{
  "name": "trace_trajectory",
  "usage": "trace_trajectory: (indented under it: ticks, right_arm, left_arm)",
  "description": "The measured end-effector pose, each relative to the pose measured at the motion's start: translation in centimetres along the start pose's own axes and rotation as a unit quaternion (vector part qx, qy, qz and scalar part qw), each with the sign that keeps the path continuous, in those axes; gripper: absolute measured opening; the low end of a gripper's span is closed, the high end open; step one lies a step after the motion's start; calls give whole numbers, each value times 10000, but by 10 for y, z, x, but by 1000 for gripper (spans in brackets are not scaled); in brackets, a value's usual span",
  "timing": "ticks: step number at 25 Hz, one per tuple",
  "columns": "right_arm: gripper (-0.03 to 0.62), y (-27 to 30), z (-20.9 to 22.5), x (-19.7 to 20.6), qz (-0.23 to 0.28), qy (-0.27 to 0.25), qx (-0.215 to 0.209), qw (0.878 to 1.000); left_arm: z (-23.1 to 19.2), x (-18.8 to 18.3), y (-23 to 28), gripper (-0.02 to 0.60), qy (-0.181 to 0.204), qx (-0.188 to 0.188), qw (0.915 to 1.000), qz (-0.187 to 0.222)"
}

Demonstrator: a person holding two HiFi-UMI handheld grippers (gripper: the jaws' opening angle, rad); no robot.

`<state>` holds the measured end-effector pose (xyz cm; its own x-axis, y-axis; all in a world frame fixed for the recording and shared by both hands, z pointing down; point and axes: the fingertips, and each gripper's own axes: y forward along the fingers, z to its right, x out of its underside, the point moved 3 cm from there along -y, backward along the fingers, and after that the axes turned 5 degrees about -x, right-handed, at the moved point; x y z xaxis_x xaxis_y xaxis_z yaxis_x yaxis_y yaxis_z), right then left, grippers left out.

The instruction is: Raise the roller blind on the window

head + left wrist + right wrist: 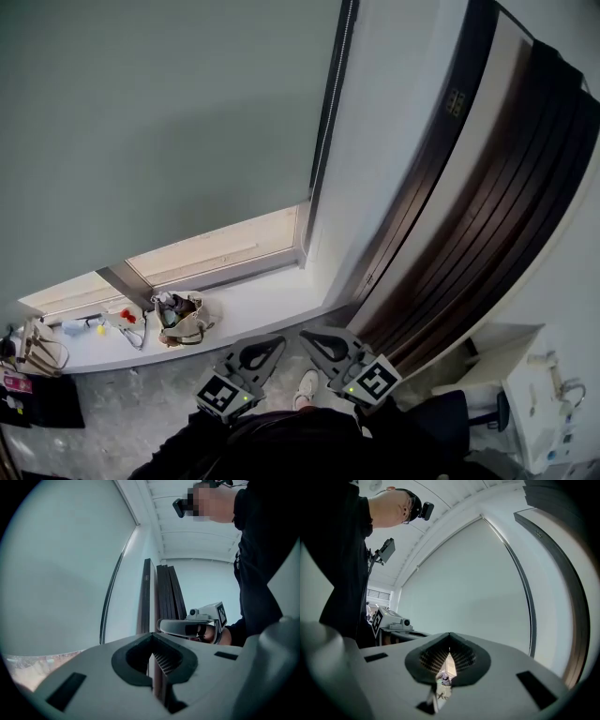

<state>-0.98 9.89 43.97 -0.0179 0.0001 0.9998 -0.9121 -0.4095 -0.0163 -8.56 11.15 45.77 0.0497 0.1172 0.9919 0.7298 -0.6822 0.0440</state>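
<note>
A pale grey-green roller blind [159, 122] hangs low over the window and leaves a narrow bright strip of glass [211, 248] above the sill. Its dark side rail or cord [328, 112] runs down the blind's right edge. Both grippers are low in the head view, short of the sill and pointing toward the window. My left gripper [258, 352] is shut with nothing in it, and so is my right gripper [323, 345]. The left gripper view shows its closed jaws [152, 641] with the blind [61, 573] beyond. The right gripper view shows its closed jaws [449, 640] facing the blind [473, 583].
Dark wooden panels [469, 216] lean against the wall right of the window. A white sill [262, 305] carries a tan bag [183, 321] and small items. White furniture [525, 394] stands at lower right. The right gripper [192, 627] shows in the left gripper view.
</note>
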Motion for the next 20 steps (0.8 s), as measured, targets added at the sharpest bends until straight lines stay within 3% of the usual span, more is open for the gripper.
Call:
trace_trajectory:
  ticks: [12, 20]
  right_arm:
    - [6, -5, 130, -12, 14, 1, -257, 9997]
    - [6, 2, 184, -18, 95, 17, 74, 9999]
  left_arm:
    - [-42, -24, 124, -8, 90, -332, 9994, 57]
    - [-85, -32, 173, -6, -50, -321, 9995, -41]
